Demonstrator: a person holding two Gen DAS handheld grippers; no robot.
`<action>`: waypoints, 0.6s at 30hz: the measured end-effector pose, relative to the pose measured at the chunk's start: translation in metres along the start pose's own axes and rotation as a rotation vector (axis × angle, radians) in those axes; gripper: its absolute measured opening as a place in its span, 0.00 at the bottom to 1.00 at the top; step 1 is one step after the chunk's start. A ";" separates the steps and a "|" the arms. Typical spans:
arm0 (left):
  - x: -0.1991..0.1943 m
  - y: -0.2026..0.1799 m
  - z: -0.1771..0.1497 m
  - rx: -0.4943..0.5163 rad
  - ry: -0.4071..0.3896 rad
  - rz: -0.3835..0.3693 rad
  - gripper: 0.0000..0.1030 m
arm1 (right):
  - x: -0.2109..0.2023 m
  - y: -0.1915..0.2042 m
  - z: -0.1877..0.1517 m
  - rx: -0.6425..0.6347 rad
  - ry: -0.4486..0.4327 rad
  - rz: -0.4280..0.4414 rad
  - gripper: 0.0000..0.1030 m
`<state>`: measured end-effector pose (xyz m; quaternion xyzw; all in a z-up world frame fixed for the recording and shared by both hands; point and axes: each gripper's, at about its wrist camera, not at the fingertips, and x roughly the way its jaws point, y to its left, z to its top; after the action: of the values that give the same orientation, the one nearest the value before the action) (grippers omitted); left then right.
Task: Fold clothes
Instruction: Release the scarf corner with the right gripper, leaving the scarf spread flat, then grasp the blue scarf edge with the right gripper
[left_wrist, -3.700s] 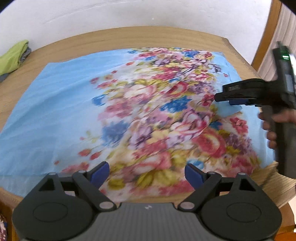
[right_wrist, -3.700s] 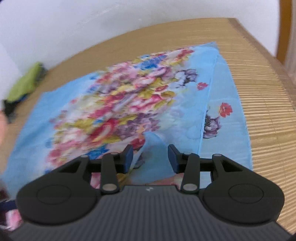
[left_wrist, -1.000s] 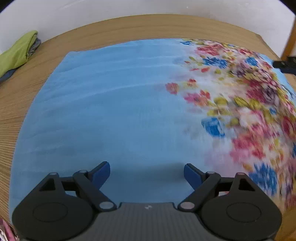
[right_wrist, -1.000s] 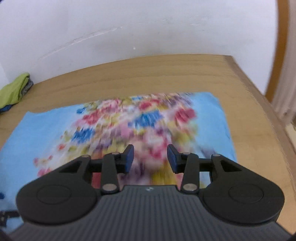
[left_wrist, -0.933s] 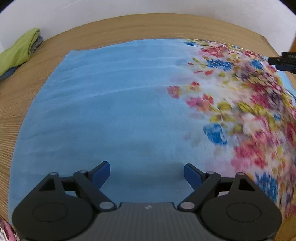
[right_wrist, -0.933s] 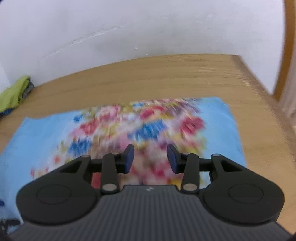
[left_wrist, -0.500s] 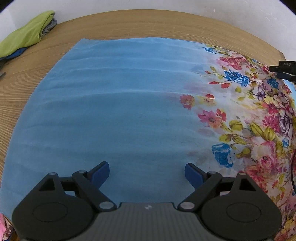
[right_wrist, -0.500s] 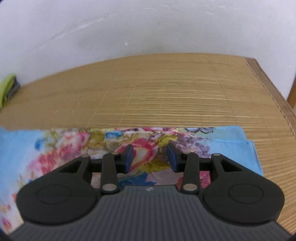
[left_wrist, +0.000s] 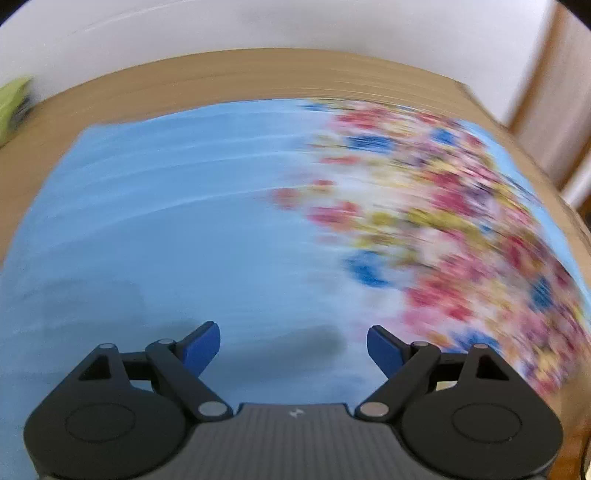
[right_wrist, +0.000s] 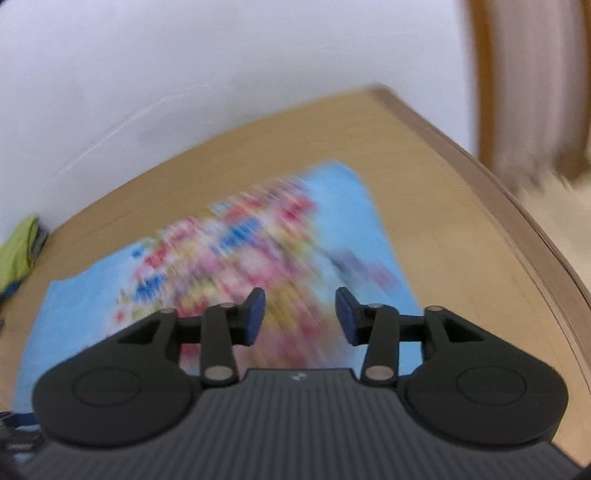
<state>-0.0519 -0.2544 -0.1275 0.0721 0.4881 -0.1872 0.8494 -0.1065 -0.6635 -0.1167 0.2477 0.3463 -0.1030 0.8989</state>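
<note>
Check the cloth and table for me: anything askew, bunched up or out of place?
Nothing stands out. The cloth lies flat on the table, with no bunching visible through the blur. A green garment sits apart at the far left edge. Both tongs, left and right, hold nothing; the right's jaws are opening.

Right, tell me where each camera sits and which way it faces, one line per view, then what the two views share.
Left wrist: rides the left gripper, looking steeply down over the plain blue part of the floral cloth; only its own wide-open fingers show.
Right wrist: rides the right gripper, looking down across the table toward the white wall; only its own fingers show, jaws opening with nothing between them.
Shared: the cloth, the table and the green garment at far left. Both views are motion-blurred.
</note>
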 end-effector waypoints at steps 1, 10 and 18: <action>-0.001 -0.012 -0.001 0.034 -0.002 -0.021 0.86 | -0.019 -0.018 -0.013 0.061 0.003 -0.022 0.52; -0.011 -0.145 -0.015 0.229 0.001 -0.141 0.86 | -0.075 -0.137 -0.101 0.547 0.157 0.049 0.60; 0.003 -0.251 -0.026 0.231 0.022 -0.125 0.86 | -0.040 -0.164 -0.083 0.423 0.231 0.306 0.60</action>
<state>-0.1688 -0.4784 -0.1281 0.1410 0.4762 -0.2939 0.8167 -0.2423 -0.7603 -0.2041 0.4894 0.3756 -0.0073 0.7870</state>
